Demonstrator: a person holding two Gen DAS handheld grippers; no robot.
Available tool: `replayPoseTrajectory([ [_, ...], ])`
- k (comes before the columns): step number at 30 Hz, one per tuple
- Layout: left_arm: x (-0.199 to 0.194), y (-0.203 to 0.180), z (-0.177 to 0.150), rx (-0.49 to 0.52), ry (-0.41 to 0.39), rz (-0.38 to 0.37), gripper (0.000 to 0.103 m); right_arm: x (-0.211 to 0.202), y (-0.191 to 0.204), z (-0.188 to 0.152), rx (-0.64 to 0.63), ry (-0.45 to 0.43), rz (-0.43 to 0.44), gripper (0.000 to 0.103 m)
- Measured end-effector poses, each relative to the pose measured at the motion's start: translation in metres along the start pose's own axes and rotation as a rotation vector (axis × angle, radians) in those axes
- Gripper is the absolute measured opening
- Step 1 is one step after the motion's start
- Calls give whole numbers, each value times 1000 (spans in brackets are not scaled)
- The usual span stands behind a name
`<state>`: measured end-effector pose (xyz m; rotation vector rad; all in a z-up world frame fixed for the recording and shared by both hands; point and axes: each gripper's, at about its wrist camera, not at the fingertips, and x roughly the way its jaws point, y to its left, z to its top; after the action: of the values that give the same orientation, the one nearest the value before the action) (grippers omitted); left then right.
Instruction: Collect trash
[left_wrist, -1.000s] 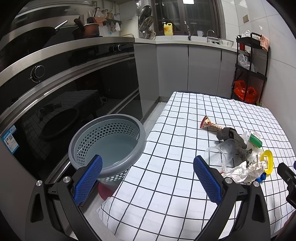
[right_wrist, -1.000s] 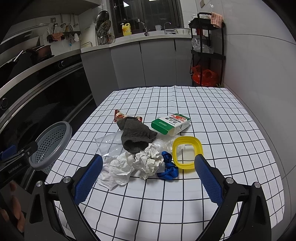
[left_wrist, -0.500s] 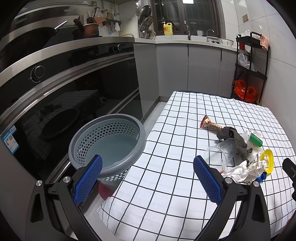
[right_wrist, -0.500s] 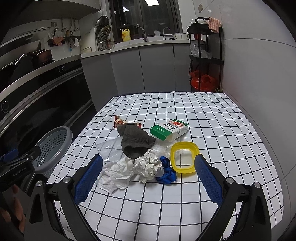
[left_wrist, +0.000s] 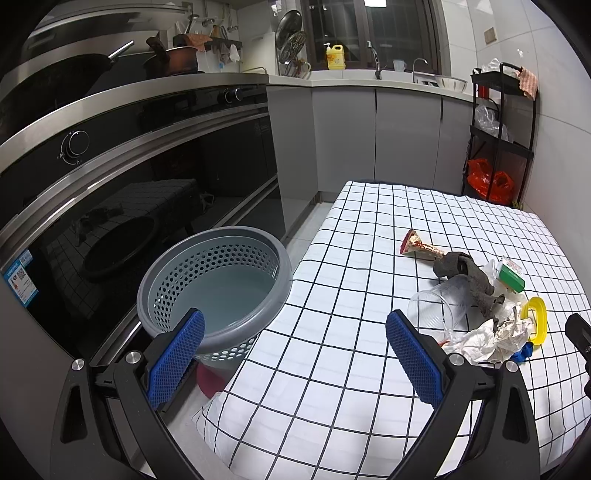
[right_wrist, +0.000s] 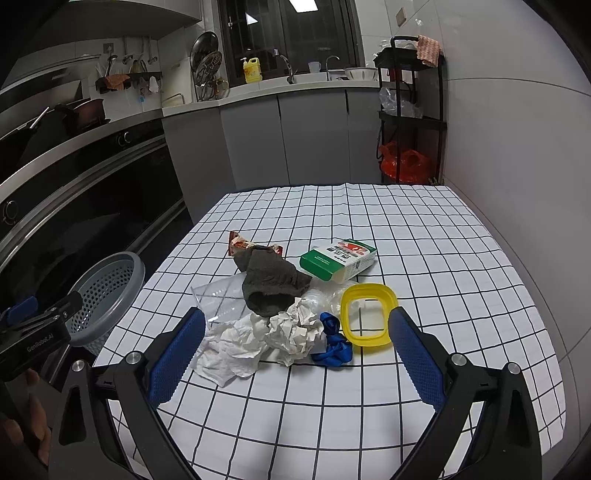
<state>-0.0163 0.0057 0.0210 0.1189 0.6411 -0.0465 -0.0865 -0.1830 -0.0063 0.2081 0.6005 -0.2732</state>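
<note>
A heap of trash lies on the checked tablecloth (right_wrist: 424, 240): crumpled white paper (right_wrist: 291, 332), a dark grey rag (right_wrist: 273, 284), a green and white carton (right_wrist: 338, 260), a yellow plastic ring lid (right_wrist: 367, 319), a blue scrap (right_wrist: 332, 349), a clear plastic cup (left_wrist: 439, 306) and a red snack wrapper (left_wrist: 417, 245). My right gripper (right_wrist: 295, 360) hangs open just in front of the heap, empty. My left gripper (left_wrist: 295, 356) is open and empty over the table's left edge, beside the grey perforated basket (left_wrist: 214, 284) on the floor.
A black oven front (left_wrist: 110, 206) runs along the left. Grey cabinets (right_wrist: 295, 140) and a counter with a sink stand behind the table. A black shelf rack (right_wrist: 413, 110) with a red bag stands at the back right by the white wall.
The right gripper has drawn back and risen a little, so the heap sits farther ahead. The left gripper has barely moved.
</note>
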Motion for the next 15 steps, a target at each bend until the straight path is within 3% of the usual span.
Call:
replayPoseTrajectory([
  [11,4,0,-2,6,11,-8,97,1,-2,-1,-1,8,7,95],
  [15,13,-9,-8,28,49,-37,97,8,-24,1,52,49,24,95],
])
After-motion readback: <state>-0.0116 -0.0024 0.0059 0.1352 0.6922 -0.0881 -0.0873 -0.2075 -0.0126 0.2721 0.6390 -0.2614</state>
